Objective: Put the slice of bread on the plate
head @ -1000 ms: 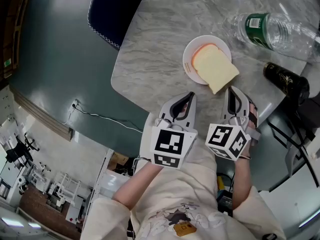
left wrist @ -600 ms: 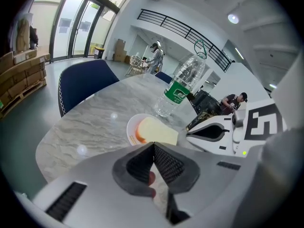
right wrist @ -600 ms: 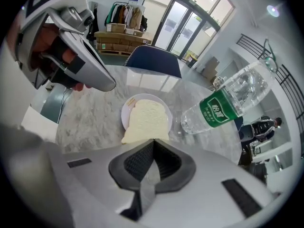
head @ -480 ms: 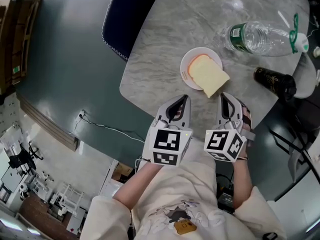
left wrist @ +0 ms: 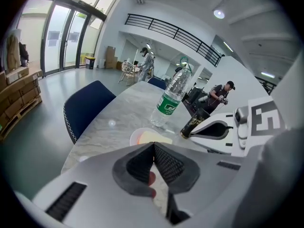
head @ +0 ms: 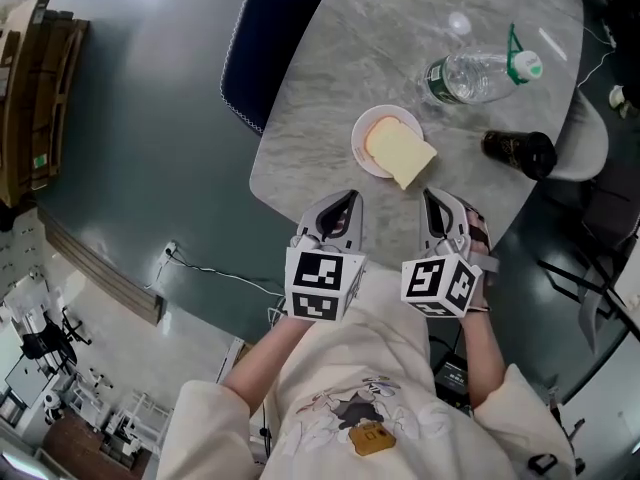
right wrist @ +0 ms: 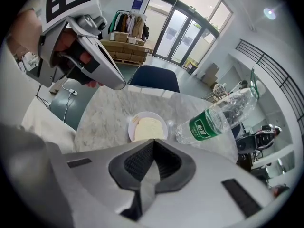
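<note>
1. Head view, nearest: left hand-held gripper (head: 346, 200) and right hand-held gripper (head: 432, 198) hang side by side over the person's lap, just short of the worktop's (head: 330, 88) near edge. Both are clenched on nothing. Each gripper view shows its pads meeting at the tips.
2. Slice of bread (head: 400, 150) lies on the plate (head: 358, 136), close to the near edge. One corner overhangs the rim toward the right hand-held gripper. Task reads as done.
3. Handling, as a judgement:
   - The bread is light, soft and not slippery.
   - It dents or tears under a hard squeeze.
   - If reseating is wanted, take the overhanging corner at the crust with a gentle pinch, or nudge it inward.
   - The plate looks light and may slide.
4. Surface is grey marble pattern, smooth, with rounded corners. Clear water bottle (head: 470, 76) sits past the plate toward the far right corner. Dark bottle (head: 520, 153) sits at the right edge.
5. Dark blue chair (head: 265, 48) is tucked at the left edge. Grey-green floor below, with a cable (head: 215, 266) trailing across it.
6. Farthest, from the gripper views: glass doors, stacked cartons, a mezzanine railing, ceiling lights, people well off.
</note>
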